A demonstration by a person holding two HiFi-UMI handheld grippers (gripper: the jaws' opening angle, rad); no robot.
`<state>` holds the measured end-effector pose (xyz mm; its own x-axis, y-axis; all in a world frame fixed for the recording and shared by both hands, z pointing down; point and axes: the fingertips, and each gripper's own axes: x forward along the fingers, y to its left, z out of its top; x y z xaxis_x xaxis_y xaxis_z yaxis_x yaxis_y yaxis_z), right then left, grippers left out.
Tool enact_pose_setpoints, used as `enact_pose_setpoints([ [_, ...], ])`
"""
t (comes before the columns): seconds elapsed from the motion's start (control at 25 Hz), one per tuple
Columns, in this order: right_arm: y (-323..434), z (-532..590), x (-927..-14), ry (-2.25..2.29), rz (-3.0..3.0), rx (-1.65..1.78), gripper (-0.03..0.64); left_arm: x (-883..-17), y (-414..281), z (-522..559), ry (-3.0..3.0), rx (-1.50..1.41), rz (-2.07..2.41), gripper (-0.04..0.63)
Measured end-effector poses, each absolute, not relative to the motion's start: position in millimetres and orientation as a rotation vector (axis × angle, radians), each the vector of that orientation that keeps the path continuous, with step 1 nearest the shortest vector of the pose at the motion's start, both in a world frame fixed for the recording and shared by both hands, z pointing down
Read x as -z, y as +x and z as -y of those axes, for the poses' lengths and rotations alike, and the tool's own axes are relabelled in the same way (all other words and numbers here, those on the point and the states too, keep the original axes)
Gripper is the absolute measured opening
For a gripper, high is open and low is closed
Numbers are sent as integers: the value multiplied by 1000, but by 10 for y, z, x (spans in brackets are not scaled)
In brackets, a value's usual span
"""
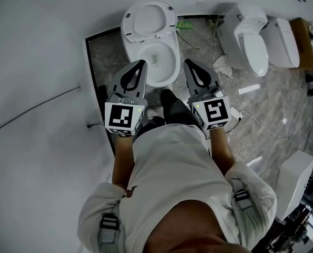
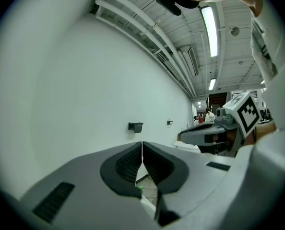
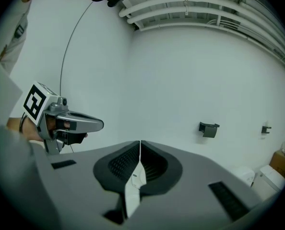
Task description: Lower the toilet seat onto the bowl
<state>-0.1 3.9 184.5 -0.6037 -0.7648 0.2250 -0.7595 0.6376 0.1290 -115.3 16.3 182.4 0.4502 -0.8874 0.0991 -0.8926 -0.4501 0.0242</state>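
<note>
Toilet seat [image 1: 129, 28] stands raised, tilted back towards the white wall [image 1: 35, 46], above the open bowl [image 1: 162, 62], right in front of us on the marbled floor [image 1: 106, 57]. We cannot tell the seat ring cleanly from the lid behind it.

We hold the left gripper [image 1: 140, 65] and the right gripper [image 1: 189, 65] side by side just short of the bowl, apart from it. The left gripper's own view shows its ribbed pads [image 2: 133, 164] pressed together with nothing between them. The right gripper's pads [image 3: 125, 164] meet the same way and hold nothing. A white sliver shows below them, too small for us to name.

The only print we can make out is the black-and-white square markers [image 1: 119, 117] on the two cubes. They are patterns, not words.

Two more toilets [image 1: 246, 41] stand to the right, and a brown box [image 1: 305, 38] is cut off by the edge. Our own shirt [image 1: 172, 162] hides the floor nearest us. A dark wall bracket [image 3: 208, 129] is too small to read.
</note>
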Motion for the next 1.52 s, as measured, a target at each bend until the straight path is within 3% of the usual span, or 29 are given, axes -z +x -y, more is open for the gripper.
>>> enact_pose_setpoints([
  [1.52, -187, 3040, -3415, 1006, 2566, -28, 25, -3397, -1434, 2780, 2390, -265, 1722, 26],
])
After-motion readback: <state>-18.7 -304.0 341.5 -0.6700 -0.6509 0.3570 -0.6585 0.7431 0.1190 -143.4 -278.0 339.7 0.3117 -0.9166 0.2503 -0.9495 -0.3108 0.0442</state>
